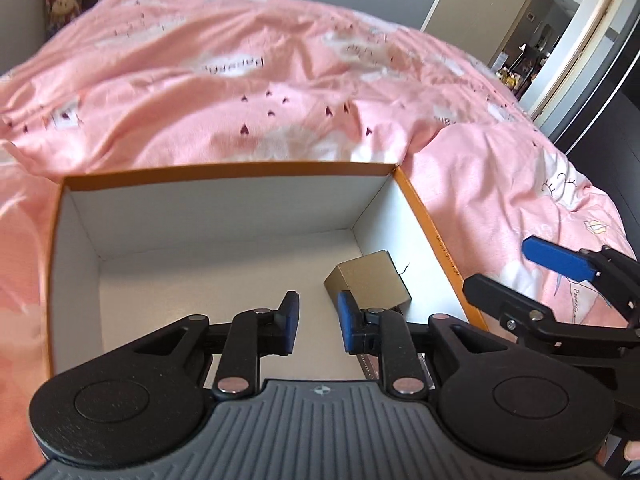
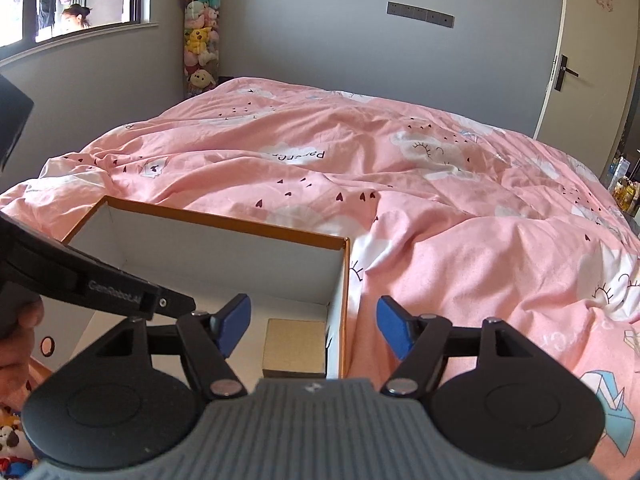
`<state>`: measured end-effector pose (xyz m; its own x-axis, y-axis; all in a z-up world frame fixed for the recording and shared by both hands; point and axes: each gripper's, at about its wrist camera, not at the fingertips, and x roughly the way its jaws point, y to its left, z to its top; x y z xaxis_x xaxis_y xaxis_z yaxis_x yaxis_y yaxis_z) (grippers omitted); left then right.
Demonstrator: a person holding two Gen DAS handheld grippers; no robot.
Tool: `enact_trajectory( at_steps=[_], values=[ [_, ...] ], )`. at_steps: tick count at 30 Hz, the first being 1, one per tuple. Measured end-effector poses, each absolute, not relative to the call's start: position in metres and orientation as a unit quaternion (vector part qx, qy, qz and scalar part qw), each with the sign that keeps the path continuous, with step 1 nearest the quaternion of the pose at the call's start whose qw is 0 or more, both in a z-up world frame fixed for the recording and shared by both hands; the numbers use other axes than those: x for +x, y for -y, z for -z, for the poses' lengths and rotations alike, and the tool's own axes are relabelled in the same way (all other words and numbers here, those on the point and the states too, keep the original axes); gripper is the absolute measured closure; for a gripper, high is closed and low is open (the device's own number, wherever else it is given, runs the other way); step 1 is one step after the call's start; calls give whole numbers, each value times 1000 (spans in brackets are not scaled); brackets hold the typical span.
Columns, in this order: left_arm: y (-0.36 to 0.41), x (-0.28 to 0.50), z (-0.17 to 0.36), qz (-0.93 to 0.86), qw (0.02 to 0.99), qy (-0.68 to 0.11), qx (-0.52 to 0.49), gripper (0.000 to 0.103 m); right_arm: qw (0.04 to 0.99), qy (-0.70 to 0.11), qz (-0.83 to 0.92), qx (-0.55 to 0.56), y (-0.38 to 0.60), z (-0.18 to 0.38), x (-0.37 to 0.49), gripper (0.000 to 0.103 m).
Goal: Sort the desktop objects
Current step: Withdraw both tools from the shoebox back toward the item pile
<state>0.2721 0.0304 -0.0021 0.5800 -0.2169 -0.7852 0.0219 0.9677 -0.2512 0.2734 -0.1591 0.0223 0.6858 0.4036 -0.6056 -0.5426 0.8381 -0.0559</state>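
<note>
- Now we look down the left gripper (image 1: 318,322) into an open box (image 1: 224,169) with an orange rim and white inner walls; its two blue pads stand a little apart, released, with only bare box floor showing between them
- Inside, a small tan cardboard cube (image 1: 370,282) sits on the white floor close to the box's right wall, tipped a touch onto one edge by the look of it; from the left wrist it lies just beyond the right-hand pad, and we cannot tell whether that pad touches it
- Over on the right edge of that same view we catch the right gripper (image 1: 520,276), outside the box and over the bedspread; one blue pad is plain to see, the other finger shows as black metal only
- Switching to the right wrist, the right gripper (image 2: 314,330) has its jaws spread wide and grasping nothing; the left pad hangs over the box interior, the right pad over the pink bedspread (image 2: 460,240), with the box's right wall (image 2: 344,308) running between them
- From here the cube (image 2: 294,346) lies flat-topped in the near right corner, just beside that wall
- At the left, the left gripper's black arm (image 2: 104,284) crosses over the box, and a hand (image 2: 18,344) grips its handle at the frame edge
- Behind it all, the box rests on the rumpled bedspread; a grey wall, a door and a column of plush toys (image 2: 200,40) stand at the back
</note>
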Motion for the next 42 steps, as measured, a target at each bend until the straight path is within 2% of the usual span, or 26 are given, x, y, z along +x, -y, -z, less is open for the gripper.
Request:
enact_trajectory(
  at_steps=[4, 6, 10, 14, 17, 25, 26, 30, 32, 34, 42],
  values=[
    [-33, 238, -15, 50, 901, -421, -92, 78, 905, -311, -275, -91, 169, -20, 255, 29],
    [-36, 221, -20, 38, 909, -406, -86, 71, 902, -312, -284, -85, 171, -18, 244, 29],
    [-39, 188, -25, 12, 921, -385, -58, 48, 905, -298, -291, -89, 174, -20, 221, 28],
    [-47, 155, -29, 11, 924, -380, -37, 47, 903, -291, -308, -69, 179, -22, 202, 24],
    [-52, 133, -32, 21, 926, -375, -26, 41, 897, -308, -312, -61, 179, -20, 194, 24],
    [-57, 102, -19, 29, 909, -415, -19, 42, 879, -378, -285, -56, 187, 1, 175, 27],
    [-57, 98, -16, 29, 907, -419, -17, 48, 878, -383, -281, -59, 190, 4, 173, 32],
    [-60, 82, -4, 41, 899, -436, -21, 52, 871, -409, -263, -72, 199, 20, 161, 38],
    [-62, 75, 2, 50, 893, -448, -23, 61, 861, -432, -259, -64, 204, 28, 157, 43],
    [-62, 71, 8, 55, 885, -461, -29, 64, 850, -455, -260, -51, 206, 36, 154, 46],
    [-59, 59, 22, 85, 861, -498, -61, 64, 810, -504, -297, -40, 194, 52, 140, 49]
  ],
)
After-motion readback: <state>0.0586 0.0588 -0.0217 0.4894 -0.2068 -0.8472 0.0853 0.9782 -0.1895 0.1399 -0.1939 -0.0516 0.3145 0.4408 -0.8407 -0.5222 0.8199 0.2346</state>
